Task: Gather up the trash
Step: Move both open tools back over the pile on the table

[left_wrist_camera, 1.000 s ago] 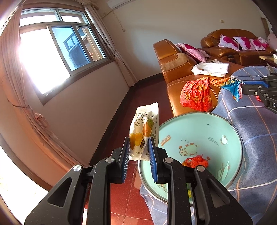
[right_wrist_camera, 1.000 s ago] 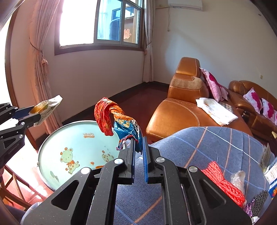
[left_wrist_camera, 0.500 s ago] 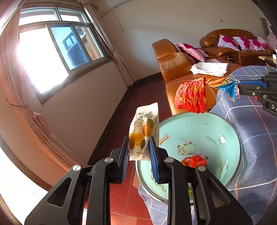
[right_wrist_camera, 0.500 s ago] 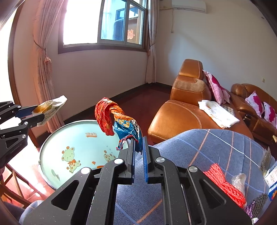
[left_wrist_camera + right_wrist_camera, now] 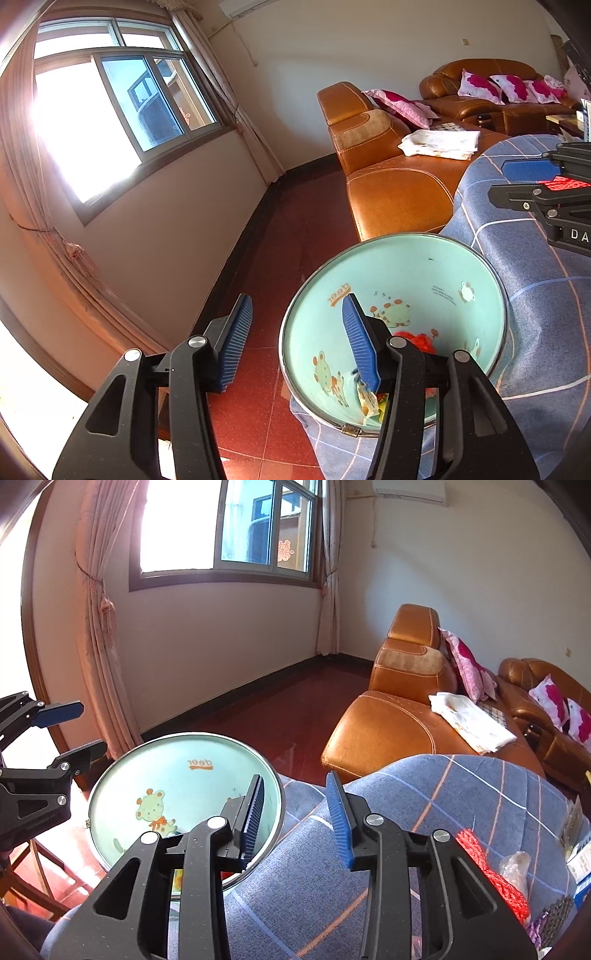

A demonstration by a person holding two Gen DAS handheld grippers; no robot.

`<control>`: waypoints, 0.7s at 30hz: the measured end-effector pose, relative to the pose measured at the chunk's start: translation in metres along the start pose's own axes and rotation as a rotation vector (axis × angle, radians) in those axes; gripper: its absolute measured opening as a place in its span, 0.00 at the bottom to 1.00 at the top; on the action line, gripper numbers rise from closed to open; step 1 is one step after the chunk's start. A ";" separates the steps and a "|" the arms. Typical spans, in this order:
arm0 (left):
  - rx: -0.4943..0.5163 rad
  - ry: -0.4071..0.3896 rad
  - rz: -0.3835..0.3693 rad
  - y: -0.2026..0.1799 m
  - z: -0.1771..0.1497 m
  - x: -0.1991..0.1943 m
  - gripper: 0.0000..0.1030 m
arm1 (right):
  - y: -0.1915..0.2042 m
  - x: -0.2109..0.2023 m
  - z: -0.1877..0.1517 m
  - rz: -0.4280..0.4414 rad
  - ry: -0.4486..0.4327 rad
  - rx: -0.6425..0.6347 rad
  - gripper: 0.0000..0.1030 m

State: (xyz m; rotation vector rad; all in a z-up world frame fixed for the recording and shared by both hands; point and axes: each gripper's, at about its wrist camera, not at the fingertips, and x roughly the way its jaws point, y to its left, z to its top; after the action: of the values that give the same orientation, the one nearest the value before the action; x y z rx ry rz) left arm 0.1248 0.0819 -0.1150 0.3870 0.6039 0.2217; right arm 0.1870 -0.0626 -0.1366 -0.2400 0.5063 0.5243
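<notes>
The right gripper (image 5: 295, 808) hangs with jaws spread and empty over the rim of the mint-green cartoon-deer bin (image 5: 122, 771) and the blue plaid cloth (image 5: 424, 786), the left gripper (image 5: 72, 731) likewise agape at the frame's left.

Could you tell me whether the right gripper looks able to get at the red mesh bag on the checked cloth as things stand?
Probably yes: the right gripper is open and empty, and the red mesh bag lies uncovered on the checked cloth just to its right, nothing between them.
</notes>
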 end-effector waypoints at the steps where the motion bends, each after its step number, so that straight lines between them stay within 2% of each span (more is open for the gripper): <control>1: 0.000 0.000 0.000 0.000 0.000 -0.001 0.50 | 0.001 0.000 0.000 -0.004 -0.002 -0.005 0.35; 5: 0.010 0.002 -0.004 -0.003 -0.001 -0.003 0.54 | 0.003 -0.005 -0.001 -0.041 -0.013 -0.011 0.38; 12: 0.028 -0.004 -0.049 -0.018 0.002 -0.014 0.56 | -0.010 -0.028 -0.004 -0.114 -0.015 0.056 0.42; 17: 0.060 -0.017 -0.116 -0.041 -0.001 -0.028 0.60 | -0.034 -0.076 -0.013 -0.182 -0.027 0.131 0.46; 21: 0.098 -0.024 -0.182 -0.068 -0.002 -0.039 0.60 | -0.065 -0.123 -0.041 -0.277 -0.011 0.217 0.50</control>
State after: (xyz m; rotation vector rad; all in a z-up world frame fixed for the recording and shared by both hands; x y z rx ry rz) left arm 0.0981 0.0087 -0.1250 0.4259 0.6240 0.0130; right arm 0.1137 -0.1827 -0.1022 -0.0969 0.5056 0.1989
